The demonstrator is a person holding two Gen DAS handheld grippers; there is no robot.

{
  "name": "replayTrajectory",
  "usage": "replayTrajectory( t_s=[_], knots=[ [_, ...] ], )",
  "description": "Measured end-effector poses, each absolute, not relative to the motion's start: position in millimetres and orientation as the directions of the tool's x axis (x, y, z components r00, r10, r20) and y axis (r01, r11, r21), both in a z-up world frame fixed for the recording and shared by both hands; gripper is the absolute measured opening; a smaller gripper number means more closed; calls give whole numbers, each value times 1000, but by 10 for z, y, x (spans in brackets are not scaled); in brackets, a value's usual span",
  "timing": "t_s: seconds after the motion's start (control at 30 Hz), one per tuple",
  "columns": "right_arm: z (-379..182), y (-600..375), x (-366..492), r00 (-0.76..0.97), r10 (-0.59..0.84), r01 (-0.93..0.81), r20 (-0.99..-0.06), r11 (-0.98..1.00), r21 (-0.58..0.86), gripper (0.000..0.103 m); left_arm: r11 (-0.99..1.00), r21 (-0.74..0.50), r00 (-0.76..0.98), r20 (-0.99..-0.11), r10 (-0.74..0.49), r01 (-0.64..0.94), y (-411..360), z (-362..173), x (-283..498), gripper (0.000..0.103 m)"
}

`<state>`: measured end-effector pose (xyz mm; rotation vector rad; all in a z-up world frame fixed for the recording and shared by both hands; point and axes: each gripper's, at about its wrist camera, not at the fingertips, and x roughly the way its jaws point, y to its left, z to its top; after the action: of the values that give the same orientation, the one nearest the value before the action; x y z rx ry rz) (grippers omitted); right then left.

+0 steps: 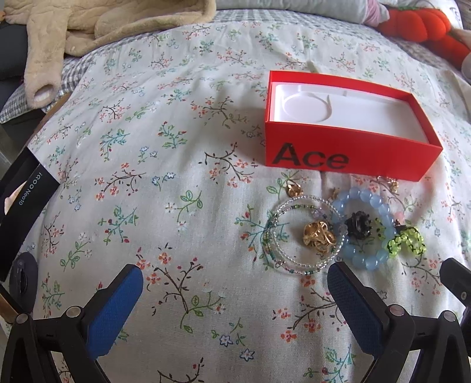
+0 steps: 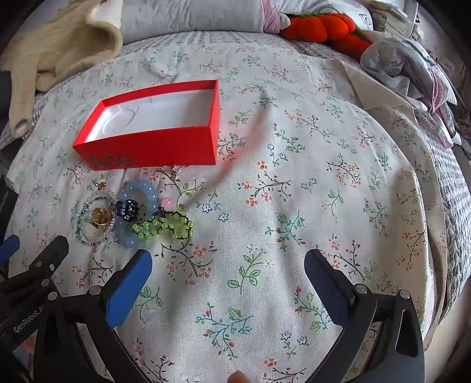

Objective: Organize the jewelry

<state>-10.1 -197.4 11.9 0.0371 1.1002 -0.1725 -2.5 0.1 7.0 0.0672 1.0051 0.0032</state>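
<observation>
An open red box point(image 1: 347, 153) point(image 2: 153, 147) marked "Ace" with a white insert lies on the floral bedsheet. Just in front of it sits a jewelry pile: a blue bead bracelet point(image 1: 365, 227) point(image 2: 132, 235), a clear bead coil point(image 1: 297, 235) point(image 2: 88, 235), a gold piece point(image 1: 319, 237) point(image 2: 101, 216), a black cluster point(image 1: 357, 225) point(image 2: 127, 208) and a green bead piece point(image 1: 407, 243) point(image 2: 164, 227). My left gripper point(image 1: 235, 282) hovers open, near side of the pile and left of it. My right gripper point(image 2: 228, 265) is open to the right of the pile, holding nothing.
A black box lid point(image 1: 20, 200) lies at the left. A beige fleece garment point(image 1: 97, 26) point(image 2: 56, 50), an orange plush point(image 1: 424, 23) point(image 2: 321, 25) and crumpled plastic and papers point(image 2: 412, 64) crowd the back and right. Bare sheet spreads in the middle.
</observation>
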Motion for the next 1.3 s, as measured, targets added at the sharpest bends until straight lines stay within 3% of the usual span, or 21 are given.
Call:
replayTrajectory(
  t_s=[1.3],
  knots=[
    [80,-1972,-98,438,-123,162,-891,985,-57,103,998,56,539,-842,31,30,-13,80,-29,103]
  ],
)
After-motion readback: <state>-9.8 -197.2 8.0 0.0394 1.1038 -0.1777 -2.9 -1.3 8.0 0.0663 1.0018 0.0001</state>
